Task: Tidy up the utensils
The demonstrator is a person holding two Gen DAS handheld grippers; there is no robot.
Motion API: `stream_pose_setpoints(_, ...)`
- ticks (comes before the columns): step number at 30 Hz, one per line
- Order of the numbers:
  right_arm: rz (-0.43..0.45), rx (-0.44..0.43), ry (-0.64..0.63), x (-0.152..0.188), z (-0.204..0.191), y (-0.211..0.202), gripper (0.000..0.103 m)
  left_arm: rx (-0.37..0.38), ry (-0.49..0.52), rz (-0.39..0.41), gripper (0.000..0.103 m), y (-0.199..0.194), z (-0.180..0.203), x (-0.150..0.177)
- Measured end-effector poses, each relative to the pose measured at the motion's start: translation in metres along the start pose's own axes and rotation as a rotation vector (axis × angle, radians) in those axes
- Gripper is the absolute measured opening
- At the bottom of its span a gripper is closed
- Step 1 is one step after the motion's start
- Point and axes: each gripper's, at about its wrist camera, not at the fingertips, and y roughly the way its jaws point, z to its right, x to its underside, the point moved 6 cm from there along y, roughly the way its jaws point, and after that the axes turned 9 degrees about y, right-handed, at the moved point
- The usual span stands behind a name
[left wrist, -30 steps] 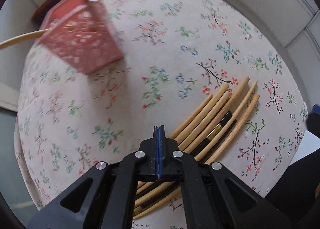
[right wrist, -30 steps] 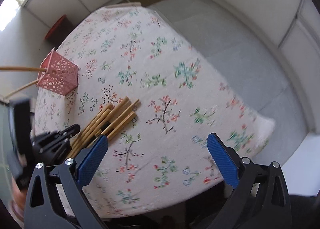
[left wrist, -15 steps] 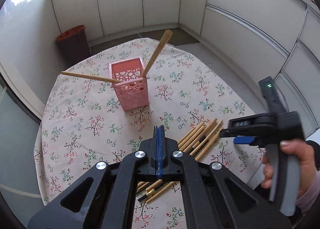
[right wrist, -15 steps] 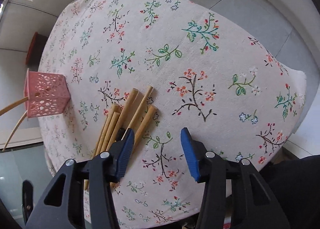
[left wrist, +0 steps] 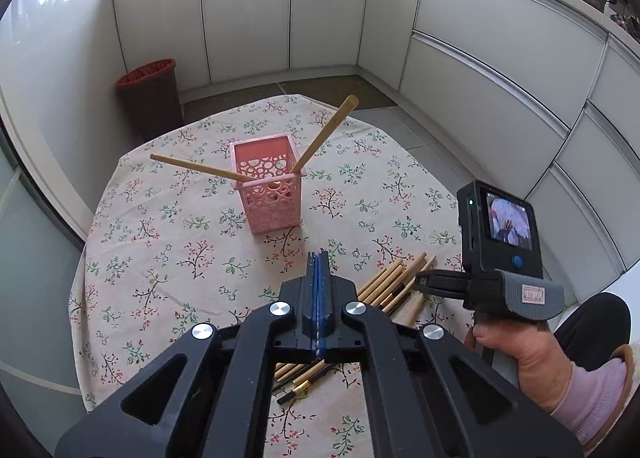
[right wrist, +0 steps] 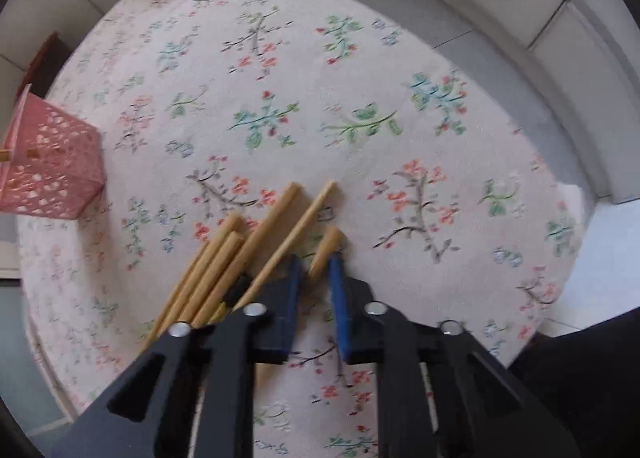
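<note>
A pink perforated holder [left wrist: 269, 185] stands upright on the floral tablecloth with two wooden chopsticks [left wrist: 325, 133] leaning out of it; it also shows at the left edge of the right wrist view [right wrist: 44, 161]. A bundle of wooden chopsticks [right wrist: 224, 262] lies on the cloth, also seen in the left wrist view [left wrist: 394, 284]. My right gripper [right wrist: 314, 264] is low over the bundle's right side, its blue pads a narrow gap apart on either side of one chopstick [right wrist: 326, 248]. My left gripper [left wrist: 319, 262] is shut and empty, raised above the table.
The round table [left wrist: 168, 225] has a floral cloth. A dark bin with a red rim [left wrist: 150, 97] stands behind it by white cabinets [left wrist: 248, 13]. The person's hand [left wrist: 516, 354] holds the right gripper at the table's near right edge.
My right gripper came down onto the chopstick bundle and its jaws narrowed from wide open to around one chopstick. My left gripper rose and tilted up, staying shut.
</note>
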Motion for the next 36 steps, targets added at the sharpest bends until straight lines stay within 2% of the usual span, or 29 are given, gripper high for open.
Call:
stream_pose_setpoints(4,0.002,-0.157,0.017,-0.002,0.000,-0.007,0.008,-0.009,-0.011,0.025,0.000,-0.011,0.001,-0.001)
stream_pose_setpoints(10,0.109,-0.363,-0.038,-0.017,0.007,-0.062,0.008,-0.019,-0.033,0.087,0.000,-0.036,0.002,-0.002)
stream_pose_setpoints(15,0.348,-0.476,-0.227,-0.021,0.002,-0.158,0.008,-0.021,-0.054,0.150,0.000,-0.064,0.000,-0.011)
stream_pose_setpoints(18,0.424,-0.537,-0.285,-0.020,0.007,-0.206,0.008,-0.012,-0.060,0.168,0.000,-0.075,0.001,-0.018)
stream_pose_setpoints(26,0.535,-0.609,-0.377,-0.025,0.005,-0.290,0.008,0.071,-0.079,0.193,0.000,-0.101,0.002,-0.043)
stream_pose_setpoints(34,0.611,-0.626,-0.386,-0.044,0.006,-0.347,0.008,0.084,-0.091,0.220,0.000,-0.121,-0.004,-0.078)
stream_pose_setpoints(36,0.616,-0.641,-0.376,-0.049,0.008,-0.356,0.008,0.109,-0.104,0.226,0.000,-0.124,-0.006,-0.084)
